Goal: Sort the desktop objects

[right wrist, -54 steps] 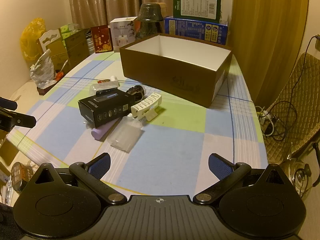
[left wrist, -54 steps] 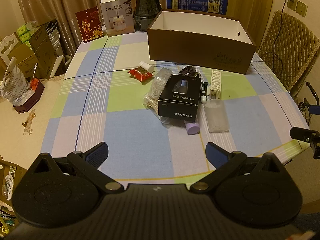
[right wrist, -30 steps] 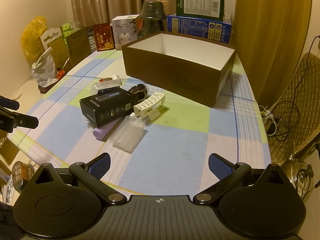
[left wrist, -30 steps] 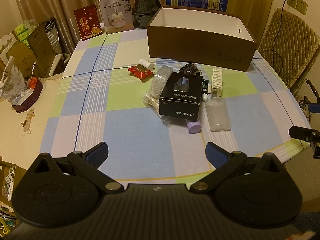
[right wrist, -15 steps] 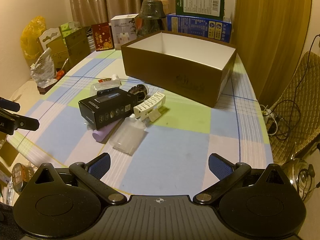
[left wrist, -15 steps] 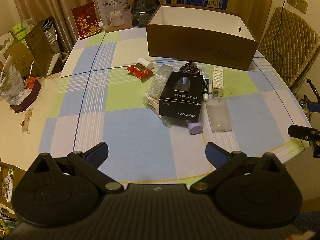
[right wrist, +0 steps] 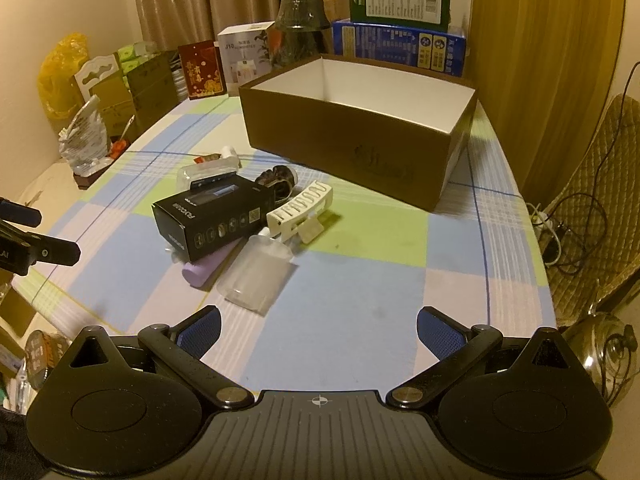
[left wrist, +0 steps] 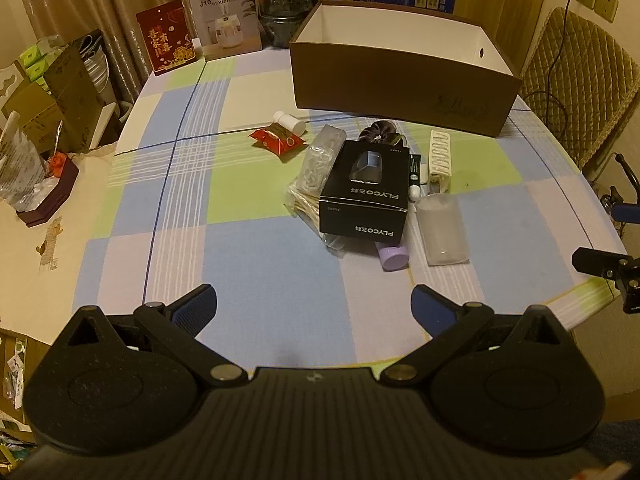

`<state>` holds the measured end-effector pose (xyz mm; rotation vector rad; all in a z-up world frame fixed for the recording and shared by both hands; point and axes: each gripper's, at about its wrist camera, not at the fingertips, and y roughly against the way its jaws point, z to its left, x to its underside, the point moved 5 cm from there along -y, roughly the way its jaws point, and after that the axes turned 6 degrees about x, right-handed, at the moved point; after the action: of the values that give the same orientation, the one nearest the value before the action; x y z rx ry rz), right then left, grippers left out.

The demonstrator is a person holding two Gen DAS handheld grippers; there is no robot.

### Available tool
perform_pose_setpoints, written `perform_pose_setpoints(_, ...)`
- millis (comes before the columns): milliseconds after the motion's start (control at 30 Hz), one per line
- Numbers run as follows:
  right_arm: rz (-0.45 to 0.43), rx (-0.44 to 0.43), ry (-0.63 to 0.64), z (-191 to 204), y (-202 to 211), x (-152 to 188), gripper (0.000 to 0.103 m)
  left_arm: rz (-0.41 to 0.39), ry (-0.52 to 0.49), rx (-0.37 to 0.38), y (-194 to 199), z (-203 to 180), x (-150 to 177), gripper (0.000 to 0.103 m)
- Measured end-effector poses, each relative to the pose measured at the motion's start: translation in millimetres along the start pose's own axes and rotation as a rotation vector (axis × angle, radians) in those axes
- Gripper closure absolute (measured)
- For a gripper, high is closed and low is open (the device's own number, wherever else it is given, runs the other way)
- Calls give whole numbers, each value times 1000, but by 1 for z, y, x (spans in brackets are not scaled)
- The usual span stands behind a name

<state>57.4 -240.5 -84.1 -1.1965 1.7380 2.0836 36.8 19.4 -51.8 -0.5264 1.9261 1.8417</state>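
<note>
A pile of small items lies mid-table: a black FLYCO box [left wrist: 366, 188] [right wrist: 212, 216], a purple tube [left wrist: 392, 256] [right wrist: 206, 268], a frosted clear case [left wrist: 442, 228] [right wrist: 258, 278], a white hair claw [left wrist: 439, 156] [right wrist: 300, 208], a dark scrunchie [left wrist: 378, 128], a bag of cotton swabs [left wrist: 314, 184], a red packet [left wrist: 278, 140] and a small white bottle [left wrist: 290, 120]. Behind stands an open brown box [left wrist: 400, 76] [right wrist: 352, 140], empty as far as I see. My left gripper [left wrist: 314, 304] and right gripper [right wrist: 318, 326] are both open and empty, above the near table edge.
Cartons, a dark glass jar [left wrist: 286, 4] and a red card [left wrist: 166, 42] stand along the table's far edge. A quilted chair [left wrist: 576, 84] is at the right. Boxes and bags crowd a side surface at the left [left wrist: 36, 120].
Both grippers have drifted slightly nearer to the pile and stayed open. Nothing on the table has moved.
</note>
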Motion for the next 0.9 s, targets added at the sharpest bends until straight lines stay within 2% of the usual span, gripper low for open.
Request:
perform_pose_setpoints(367,35,6,-54,7,-37,-3,2,20,-39,15,-27,-1,-9,1)
perform_pose_setpoints(900,75,-26,-71,40,-85,-13,2,15,-118,41,-57,-5,-38,1)
